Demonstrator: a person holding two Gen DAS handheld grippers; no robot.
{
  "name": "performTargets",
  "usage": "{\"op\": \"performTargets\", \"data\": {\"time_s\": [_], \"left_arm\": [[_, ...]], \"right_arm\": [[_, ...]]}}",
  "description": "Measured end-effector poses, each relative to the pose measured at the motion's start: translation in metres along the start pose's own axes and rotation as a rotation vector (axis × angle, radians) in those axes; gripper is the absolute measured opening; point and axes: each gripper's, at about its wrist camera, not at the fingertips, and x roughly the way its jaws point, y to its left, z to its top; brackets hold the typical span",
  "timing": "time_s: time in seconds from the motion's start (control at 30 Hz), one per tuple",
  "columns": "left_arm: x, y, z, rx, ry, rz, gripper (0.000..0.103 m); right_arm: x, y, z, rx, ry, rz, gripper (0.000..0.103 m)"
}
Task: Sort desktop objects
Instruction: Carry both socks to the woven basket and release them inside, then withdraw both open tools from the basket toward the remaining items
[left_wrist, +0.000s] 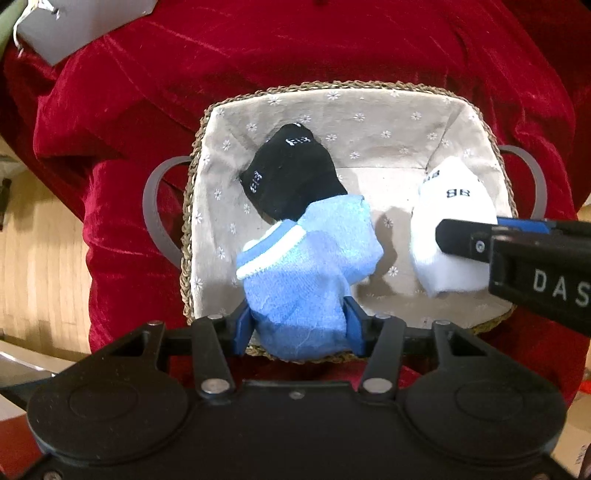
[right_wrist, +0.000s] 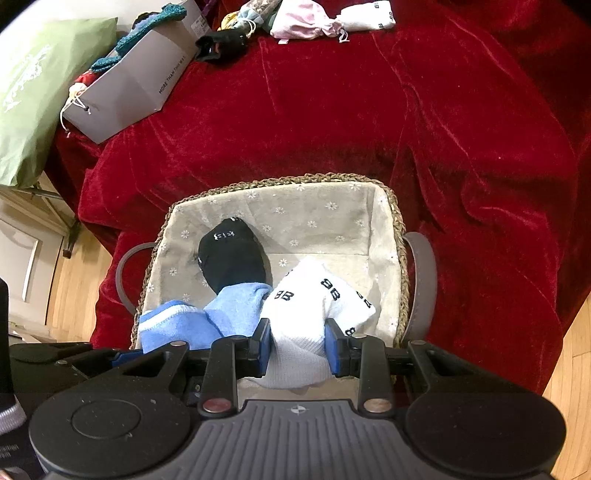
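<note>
Your left gripper pinches the blue sock over the basket, its pads pressed in; your right gripper clamps the white sock (lettered), seemingly just off the lining. A black sock lies beyond both.

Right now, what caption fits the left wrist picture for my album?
Left gripper lowers a blue sock into the basket beside a black sock and a white sock.
</note>
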Motion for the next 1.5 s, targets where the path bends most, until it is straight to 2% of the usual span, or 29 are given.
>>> {"op": "performTargets", "data": {"time_s": [0.17, 0.33, 0.6, 0.73, 0.8, 0.9, 1.23, 1.5], "left_arm": [[-0.003, -0.004, -0.002, 0.024, -0.008, 0.012, 0.054], [-0.005, -0.003, -0.003, 0.022, -0.017, 0.024, 0.059], [-0.013, -0.003, -0.005, 0.021, -0.038, 0.03, 0.066], [-0.018, -0.004, -0.005, 0.022, -0.041, 0.012, 0.074], [-0.021, -0.005, -0.007, 0.028, -0.035, -0.001, 0.074], [-0.025, -0.007, -0.01, 0.029, -0.059, 0.03, 0.074], [-0.035, -0.007, -0.01, 0.044, -0.101, 0.044, 0.074], [-0.033, -0.005, -0.009, 0.035, -0.095, 0.048, 0.074]], "right_arm": [[-0.001, 0.001, 0.0, -0.002, -0.007, 0.001, 0.032], [-0.002, 0.002, 0.0, 0.002, -0.009, 0.005, 0.037], [-0.007, 0.003, 0.0, 0.003, -0.027, 0.013, 0.037], [-0.008, 0.005, 0.0, 0.003, -0.03, 0.017, 0.037], [-0.009, 0.006, -0.001, 0.003, -0.031, 0.018, 0.037], [-0.01, 0.006, -0.002, 0.004, -0.035, 0.022, 0.037], [-0.015, 0.004, 0.001, 0.009, -0.051, 0.038, 0.037], [-0.013, 0.004, 0.004, 0.018, -0.046, 0.049, 0.037]]}}
